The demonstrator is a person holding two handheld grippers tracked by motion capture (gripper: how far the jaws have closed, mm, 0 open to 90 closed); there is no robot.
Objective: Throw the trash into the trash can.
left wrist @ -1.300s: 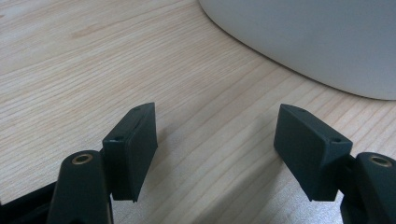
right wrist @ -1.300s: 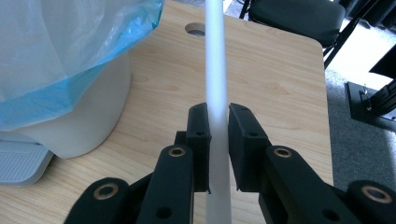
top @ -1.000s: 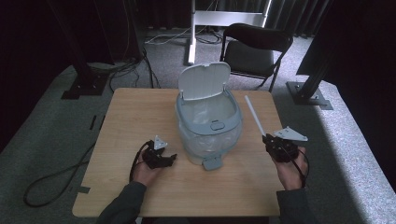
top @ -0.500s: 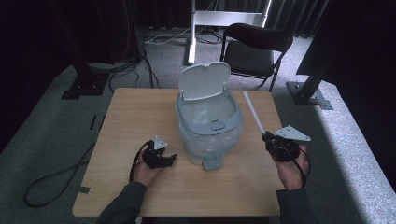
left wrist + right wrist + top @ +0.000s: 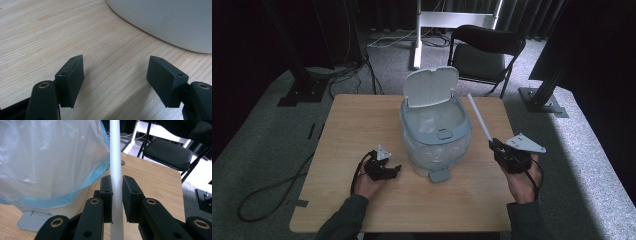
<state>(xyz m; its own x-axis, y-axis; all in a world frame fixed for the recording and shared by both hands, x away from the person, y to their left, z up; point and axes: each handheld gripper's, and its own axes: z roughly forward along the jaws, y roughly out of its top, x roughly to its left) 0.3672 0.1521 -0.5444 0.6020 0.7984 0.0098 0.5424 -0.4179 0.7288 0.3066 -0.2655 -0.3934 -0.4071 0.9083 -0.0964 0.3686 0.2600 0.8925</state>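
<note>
1. While the right tool points away from the person, its two black jaws are clamped on a long white tube, one jaw pressed to each side of it.
2. Seen from the high view, the right tool sits near the right edge of the surface, held in the person's right hand, and the white tube slants up and away from it toward the far right corner.
3. Just beside that tube, toward the middle of the surface, stands a pedal bin whose white lid is tipped open and upright at its far side.
4. A clear plastic liner with a blue hem is folded over the bin's rim and hangs down its wall, close to the right tool's jaws but apart from them.
5. At the bin's near side a grey foot pedal lies flat on the surface.
6. Resting low over the wood, the left tool has its jaws spread wide apart with nothing between them.
7. From above, the left tool lies toward the near left part of the surface in the person's left hand, its jaws aimed at the bin's lower wall and near it without touching.
8. Beyond the far edge of the surface a black folding chair stands on the grey floor.
</note>
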